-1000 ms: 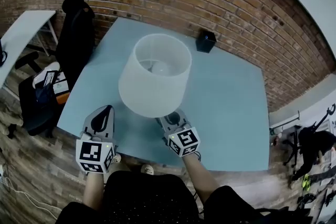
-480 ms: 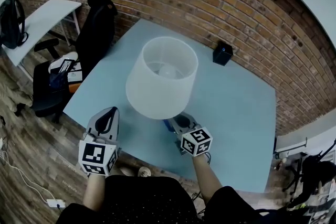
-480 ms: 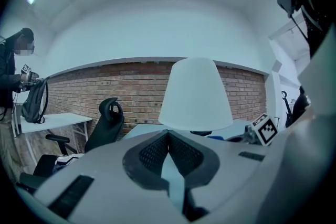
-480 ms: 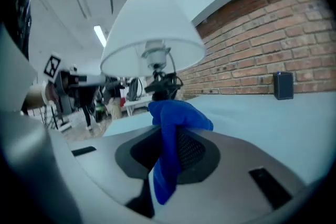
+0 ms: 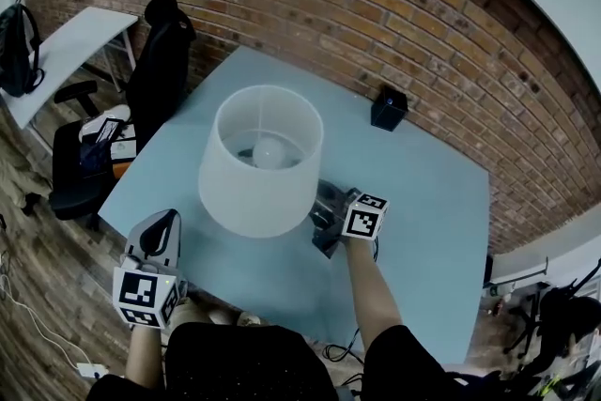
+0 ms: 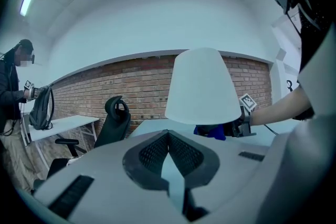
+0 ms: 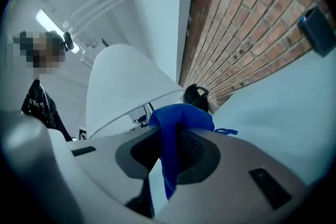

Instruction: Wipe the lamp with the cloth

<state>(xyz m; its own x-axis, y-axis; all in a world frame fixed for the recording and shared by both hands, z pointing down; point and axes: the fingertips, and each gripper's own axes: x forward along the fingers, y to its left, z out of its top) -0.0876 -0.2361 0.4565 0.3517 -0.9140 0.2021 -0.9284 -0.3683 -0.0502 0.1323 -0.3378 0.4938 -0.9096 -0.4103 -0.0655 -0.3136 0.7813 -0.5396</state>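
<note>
A table lamp with a white shade (image 5: 261,160) stands in the middle of the light blue table (image 5: 427,202); its bulb shows inside the shade. My right gripper (image 5: 322,207) is at the shade's lower right rim, shut on a blue cloth (image 7: 178,123). The cloth bunches over the jaw tips just below the shade (image 7: 123,89). In the left gripper view the cloth (image 6: 211,131) shows under the shade (image 6: 202,86). My left gripper (image 5: 169,221) hangs at the table's near left corner, apart from the lamp, shut on nothing.
A small black box (image 5: 388,108) sits at the table's far edge by the brick wall. A black office chair (image 5: 158,56) stands left of the table, and beyond it a white desk (image 5: 66,47) with a backpack. A person (image 6: 13,92) stands far left.
My right gripper has moved forward with the cloth to the right side of the lamp, under the shade's rim. My left gripper has drawn back to the table's near corner.
</note>
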